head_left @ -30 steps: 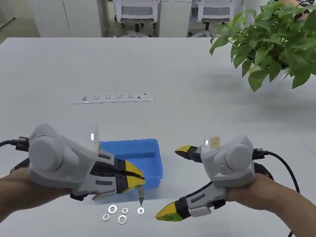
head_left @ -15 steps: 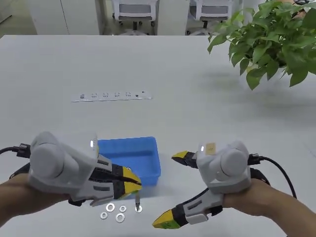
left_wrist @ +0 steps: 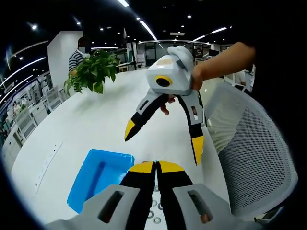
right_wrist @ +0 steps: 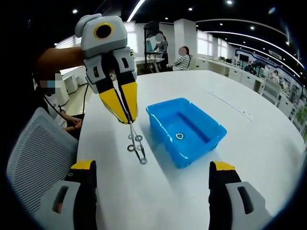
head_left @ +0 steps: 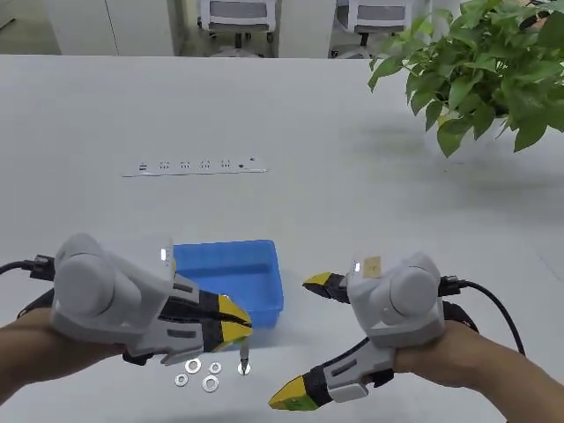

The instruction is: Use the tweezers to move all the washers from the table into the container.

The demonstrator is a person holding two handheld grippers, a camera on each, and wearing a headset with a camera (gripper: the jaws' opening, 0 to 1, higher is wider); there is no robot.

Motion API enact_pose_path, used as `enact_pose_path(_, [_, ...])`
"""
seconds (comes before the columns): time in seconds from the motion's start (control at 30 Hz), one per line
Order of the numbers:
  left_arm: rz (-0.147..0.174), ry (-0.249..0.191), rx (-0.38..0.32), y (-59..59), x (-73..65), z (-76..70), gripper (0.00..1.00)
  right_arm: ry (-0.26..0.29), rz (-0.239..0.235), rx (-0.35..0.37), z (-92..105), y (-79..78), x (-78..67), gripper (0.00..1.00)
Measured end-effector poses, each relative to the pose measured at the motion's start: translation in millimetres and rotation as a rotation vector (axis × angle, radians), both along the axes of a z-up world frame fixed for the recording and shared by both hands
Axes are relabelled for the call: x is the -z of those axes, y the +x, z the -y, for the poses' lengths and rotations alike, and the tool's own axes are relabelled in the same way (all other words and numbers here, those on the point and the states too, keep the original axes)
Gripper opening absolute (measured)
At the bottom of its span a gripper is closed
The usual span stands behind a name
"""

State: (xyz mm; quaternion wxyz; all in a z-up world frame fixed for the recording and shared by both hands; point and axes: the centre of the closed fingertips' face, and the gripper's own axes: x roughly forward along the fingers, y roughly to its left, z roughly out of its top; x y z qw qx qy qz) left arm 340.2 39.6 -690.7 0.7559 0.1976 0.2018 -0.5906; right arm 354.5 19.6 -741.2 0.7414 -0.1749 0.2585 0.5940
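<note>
Several silver washers [head_left: 210,383] lie close together on the white table, just in front of the blue container [head_left: 264,315]. My left gripper [head_left: 238,324] is shut on thin tweezers [head_left: 243,352], whose tip reaches down to the rightmost washer [head_left: 244,368]. In the right gripper view the tweezers [right_wrist: 135,140] hang from the left gripper [right_wrist: 122,111], their tip at one washer [right_wrist: 143,161], and a single washer [right_wrist: 180,136] rests inside the container [right_wrist: 192,154]. My right gripper [head_left: 300,342] is open and holds nothing, to the right of the container.
A white power strip [head_left: 194,166] lies farther back on the table. A leafy plant [head_left: 476,70] stands at the far right. Office chairs [head_left: 233,18] sit beyond the far edge. A grey mesh chair [right_wrist: 33,163] is beside the table's near edge.
The tweezer tip has come down closer to the rightmost washer. The right gripper stays open in much the same place. The head camera has tipped slightly.
</note>
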Motion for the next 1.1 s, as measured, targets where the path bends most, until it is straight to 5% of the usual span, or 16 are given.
enact_pose_path(0.6, [-0.006, 0.007, 0.007, -2.8, 1.1, 2.0, 0.06, -0.012, -0.013, -0.021, -3.1, -5.3, 4.3, 0.93])
enact_pose_path(1.1, [-0.008, 0.022, 0.024, -4.0, 1.7, 2.8, 0.06, -0.017, 0.019, -0.201, -22.1, -22.7, 3.8, 0.45])
